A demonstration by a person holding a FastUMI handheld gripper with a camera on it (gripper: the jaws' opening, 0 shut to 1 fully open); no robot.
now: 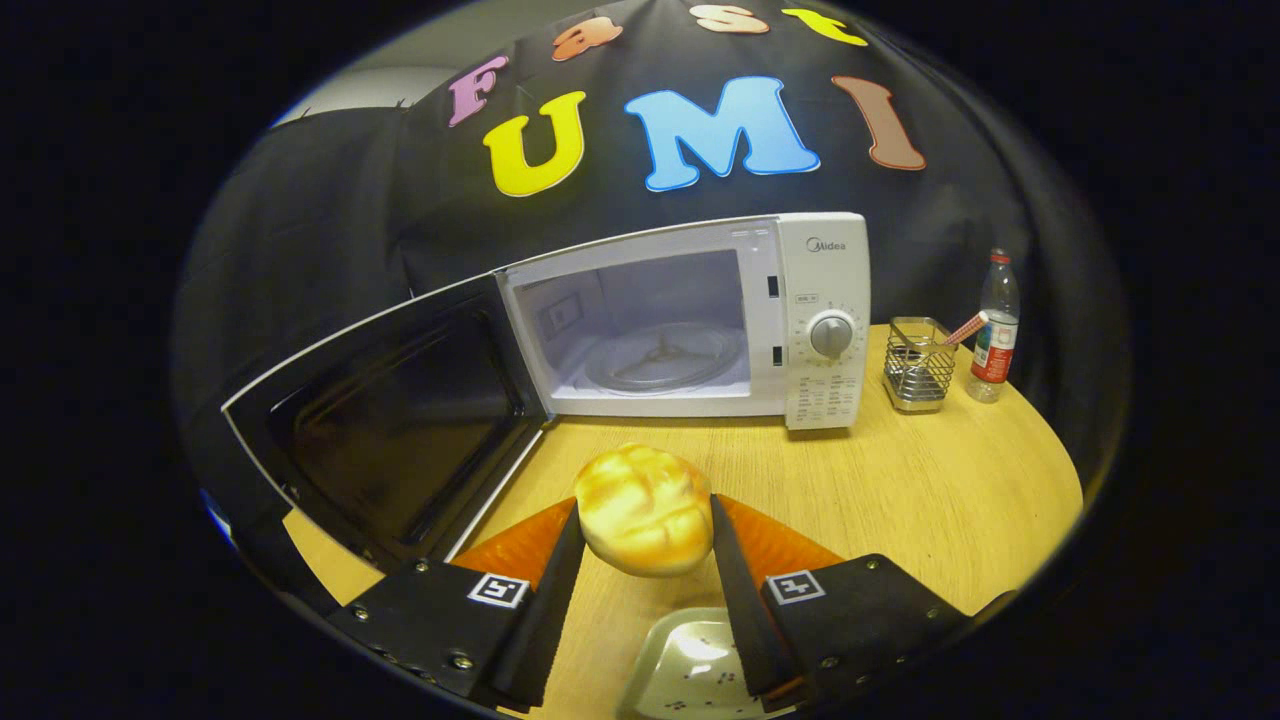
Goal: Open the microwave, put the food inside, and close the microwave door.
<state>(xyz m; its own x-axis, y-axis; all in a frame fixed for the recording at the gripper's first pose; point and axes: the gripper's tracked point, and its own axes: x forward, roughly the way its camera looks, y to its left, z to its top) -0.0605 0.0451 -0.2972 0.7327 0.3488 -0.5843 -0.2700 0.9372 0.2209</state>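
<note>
Bread roll [644, 510] pinched between your gripper [646, 540] fingers, lifted above the dish [690, 665] — microwave [690, 320] door [385, 420] already open, so carry it forward onto the turntable [665, 358] — mind the sill.

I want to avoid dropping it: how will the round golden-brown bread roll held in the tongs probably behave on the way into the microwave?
The round golden-brown bread roll looks soft and light, so the tongs, shut on both its sides, may dent it. Its glossy domed crust could slip. Set down on the glass turntable, it might roll.
</note>
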